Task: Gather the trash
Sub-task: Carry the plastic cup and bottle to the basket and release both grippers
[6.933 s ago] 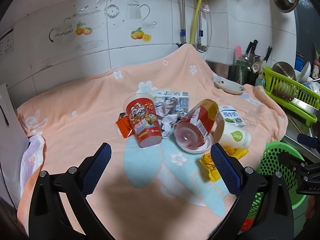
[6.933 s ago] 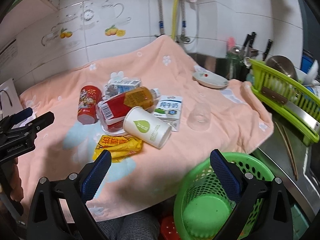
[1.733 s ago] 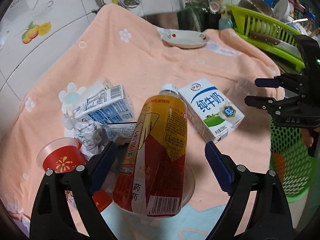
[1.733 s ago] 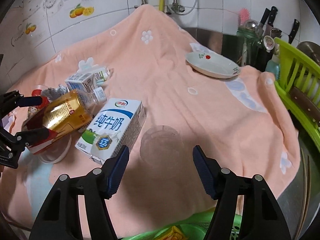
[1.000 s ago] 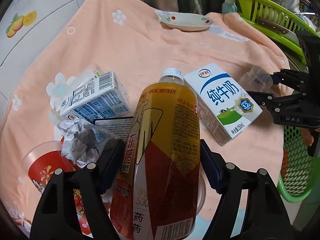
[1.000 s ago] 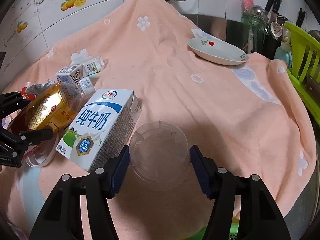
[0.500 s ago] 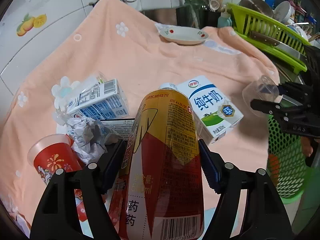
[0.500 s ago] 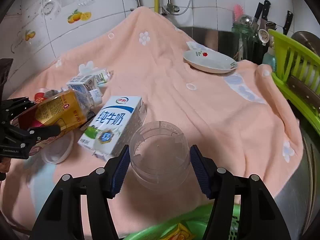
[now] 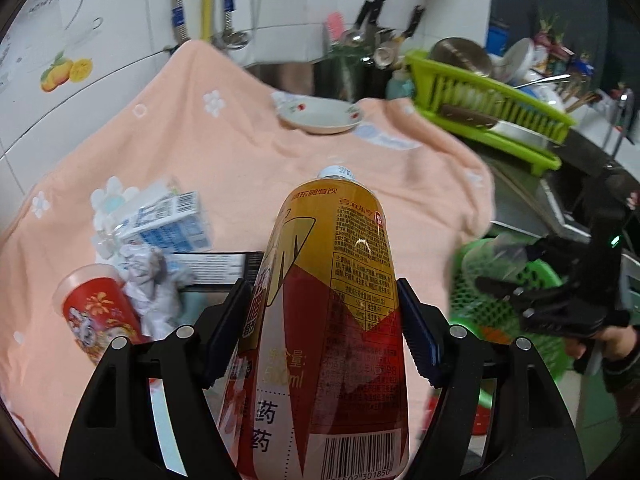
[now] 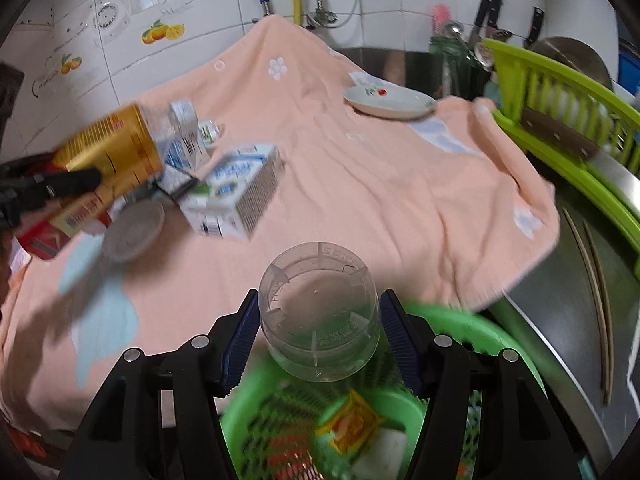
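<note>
My left gripper (image 9: 322, 324) is shut on a gold-and-red drink bottle (image 9: 332, 320), lifted off the peach towel (image 9: 224, 152); the bottle also shows at the left of the right wrist view (image 10: 108, 160). My right gripper (image 10: 318, 332) is shut on a clear plastic cup (image 10: 318, 312), held above the rim of the green trash basket (image 10: 472, 328), which holds a yellow wrapper (image 10: 352, 424). In the left wrist view the right gripper (image 9: 520, 280) holds the cup over the basket (image 9: 536, 340). A milk carton (image 10: 236, 192), a red cup (image 9: 94, 316), crumpled paper (image 9: 152, 292) and a blue carton (image 9: 168, 220) lie on the towel.
A white plate (image 9: 318, 114) sits at the towel's far edge. A green dish rack (image 9: 492, 108) with dishes stands at the right beside a steel sink (image 10: 580, 288). Knives and utensils (image 10: 468, 40) stand at the back. A clear lid (image 10: 134, 230) lies on the towel.
My left gripper has lifted the bottle higher off the towel. My right gripper has carried the clear cup back from the towel to above the green basket.
</note>
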The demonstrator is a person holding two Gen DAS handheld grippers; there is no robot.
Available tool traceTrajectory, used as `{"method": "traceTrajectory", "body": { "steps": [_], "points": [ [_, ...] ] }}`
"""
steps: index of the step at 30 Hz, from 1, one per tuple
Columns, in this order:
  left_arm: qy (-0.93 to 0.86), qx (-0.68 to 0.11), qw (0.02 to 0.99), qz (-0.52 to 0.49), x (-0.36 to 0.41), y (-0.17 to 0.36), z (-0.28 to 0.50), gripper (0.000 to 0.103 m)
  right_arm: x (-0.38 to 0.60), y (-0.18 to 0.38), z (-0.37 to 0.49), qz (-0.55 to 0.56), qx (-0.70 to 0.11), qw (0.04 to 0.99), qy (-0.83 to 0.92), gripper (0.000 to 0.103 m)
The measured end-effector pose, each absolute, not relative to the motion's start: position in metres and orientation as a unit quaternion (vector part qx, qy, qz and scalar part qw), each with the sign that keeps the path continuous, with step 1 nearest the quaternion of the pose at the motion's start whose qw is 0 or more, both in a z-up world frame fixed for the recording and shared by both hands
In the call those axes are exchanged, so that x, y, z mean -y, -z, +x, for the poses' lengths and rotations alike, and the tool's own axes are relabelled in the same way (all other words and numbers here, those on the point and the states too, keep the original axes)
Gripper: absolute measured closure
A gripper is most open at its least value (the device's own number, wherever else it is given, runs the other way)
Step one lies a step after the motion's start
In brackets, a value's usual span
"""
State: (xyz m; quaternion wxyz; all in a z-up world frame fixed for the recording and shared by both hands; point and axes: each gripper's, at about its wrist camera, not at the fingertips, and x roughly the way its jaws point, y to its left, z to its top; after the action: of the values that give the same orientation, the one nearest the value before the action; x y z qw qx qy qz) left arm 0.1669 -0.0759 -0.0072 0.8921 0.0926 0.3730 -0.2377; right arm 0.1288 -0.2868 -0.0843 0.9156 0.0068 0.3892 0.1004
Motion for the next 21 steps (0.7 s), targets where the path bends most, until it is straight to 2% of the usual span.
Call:
{"method": "traceTrajectory", "body": {
  "steps": [12, 15, 21],
  "points": [
    [0.315, -0.364, 0.872, 0.086, 0.134, 0.012, 0.123, 0.032, 0.332, 0.116, 0.069, 0.025, -0.423, 0.905, -0.042, 0.042],
    [0.331, -0.37, 0.864, 0.087, 0.152, 0.019, 0.115, 0.032, 0.346, 0.116, 0.059, 0.039, -0.421, 0.906, -0.033, 0.035],
    [0.36, -0.379, 0.848, 0.089, 0.186, 0.034, 0.102, 0.032, 0.36, 0.107, 0.04, 0.04, -0.403, 0.914, -0.015, 0.031]
  ]
}}
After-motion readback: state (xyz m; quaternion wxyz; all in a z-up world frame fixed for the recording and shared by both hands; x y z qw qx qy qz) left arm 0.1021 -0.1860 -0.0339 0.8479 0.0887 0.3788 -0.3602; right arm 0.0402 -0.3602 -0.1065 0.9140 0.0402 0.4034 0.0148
